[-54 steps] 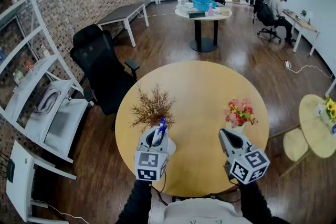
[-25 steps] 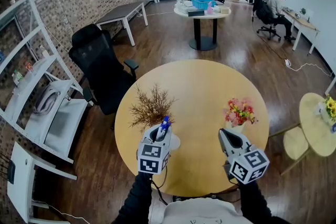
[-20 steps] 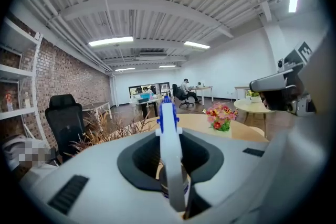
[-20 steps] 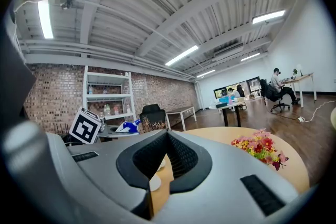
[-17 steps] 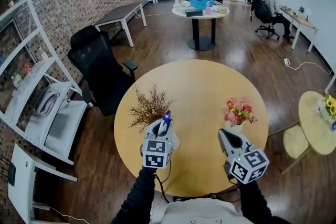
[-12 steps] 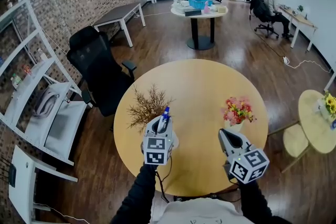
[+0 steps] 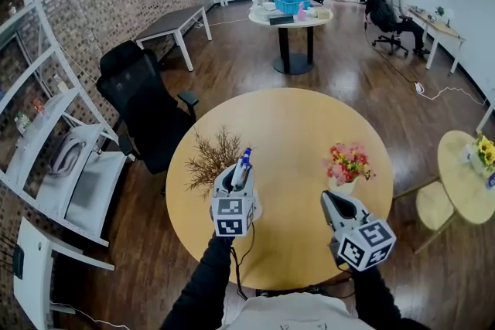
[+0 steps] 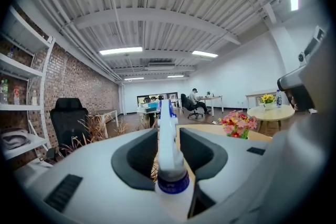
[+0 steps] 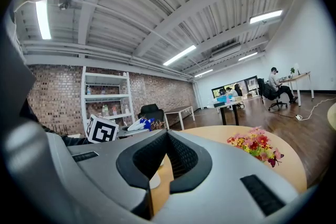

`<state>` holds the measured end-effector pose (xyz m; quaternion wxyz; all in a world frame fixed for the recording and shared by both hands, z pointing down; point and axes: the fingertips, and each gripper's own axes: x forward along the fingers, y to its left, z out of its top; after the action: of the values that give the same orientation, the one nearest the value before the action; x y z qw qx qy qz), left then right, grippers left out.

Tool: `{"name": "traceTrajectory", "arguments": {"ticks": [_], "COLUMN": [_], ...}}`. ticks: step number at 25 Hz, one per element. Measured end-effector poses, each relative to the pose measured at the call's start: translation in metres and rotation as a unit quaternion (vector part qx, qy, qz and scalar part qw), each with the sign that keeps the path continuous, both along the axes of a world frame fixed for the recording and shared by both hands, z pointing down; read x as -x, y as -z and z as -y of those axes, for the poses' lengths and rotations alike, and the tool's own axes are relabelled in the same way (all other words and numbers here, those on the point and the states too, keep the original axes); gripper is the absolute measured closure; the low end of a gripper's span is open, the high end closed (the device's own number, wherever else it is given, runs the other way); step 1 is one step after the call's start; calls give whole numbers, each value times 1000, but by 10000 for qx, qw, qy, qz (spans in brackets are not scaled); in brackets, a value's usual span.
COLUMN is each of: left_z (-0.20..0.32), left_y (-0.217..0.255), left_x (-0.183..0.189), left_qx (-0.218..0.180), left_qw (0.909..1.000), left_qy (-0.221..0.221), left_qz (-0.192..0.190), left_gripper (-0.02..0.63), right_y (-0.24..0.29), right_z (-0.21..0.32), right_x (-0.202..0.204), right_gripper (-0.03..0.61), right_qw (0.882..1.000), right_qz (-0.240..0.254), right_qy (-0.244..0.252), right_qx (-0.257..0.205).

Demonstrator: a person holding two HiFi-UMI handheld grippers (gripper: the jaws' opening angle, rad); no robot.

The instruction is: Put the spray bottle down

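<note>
A white spray bottle [image 7: 243, 165] with a blue-tipped nozzle stands upright between the jaws of my left gripper [image 7: 237, 174] over the round wooden table [image 7: 294, 120]. In the left gripper view the bottle's neck [image 8: 169, 165] has dark gaps on both sides. The jaws of the left gripper [image 8: 168, 132] are opening and the pads do not press on it. The bottle's white base appears to rest on the tabletop. My right gripper [image 7: 329, 199] hovers at the table's near right, its jaws [image 9: 167, 135] meeting at the tips with nothing between them.
A dried brown plant [image 7: 209, 162] stands just left of and beyond the bottle. A vase of pink and yellow flowers [image 7: 349, 165] stands ahead of the right gripper. A black office chair [image 7: 143, 100] is off the table's left, and a small round table [image 7: 464, 182] is at the right.
My left gripper has carried the bottle a little to the right, away from the dried plant, and its jaws now stand wider. The right gripper has stayed put.
</note>
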<state>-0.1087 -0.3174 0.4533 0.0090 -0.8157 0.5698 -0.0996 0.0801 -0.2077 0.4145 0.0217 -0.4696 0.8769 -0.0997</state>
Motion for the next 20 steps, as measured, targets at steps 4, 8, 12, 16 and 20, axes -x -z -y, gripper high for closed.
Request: {"name": "traceTrajectory", "arguments": {"ticks": [4,8,12,16,20], "left_z": [0,-2,-5,-12,-27], "left_y": [-4,-9,-8,-6,-3], "left_x": [0,1,3,10,15], "left_qx": [11,48,25,-41,-103], "left_qw": [10000,10000,9999,9996,9993], "left_qy": [47,70,105,275,325], "left_qz": [-54,-43,-18,-46,-127], "left_gripper": [448,434,434,417,416], "right_y": [-1,-4,-2,-3,-5], "right_z": [1,3,5,5,6], "right_x": [-5,-4,-2,0,3], "right_gripper": [598,598,598,598,598], "right_qw": [10000,10000,10000,10000,10000], "right_qz": [15,24,32,28,22], "right_qy": [-24,-28,-14,3,47], "right_qx": [20,46,44,39,55]}}
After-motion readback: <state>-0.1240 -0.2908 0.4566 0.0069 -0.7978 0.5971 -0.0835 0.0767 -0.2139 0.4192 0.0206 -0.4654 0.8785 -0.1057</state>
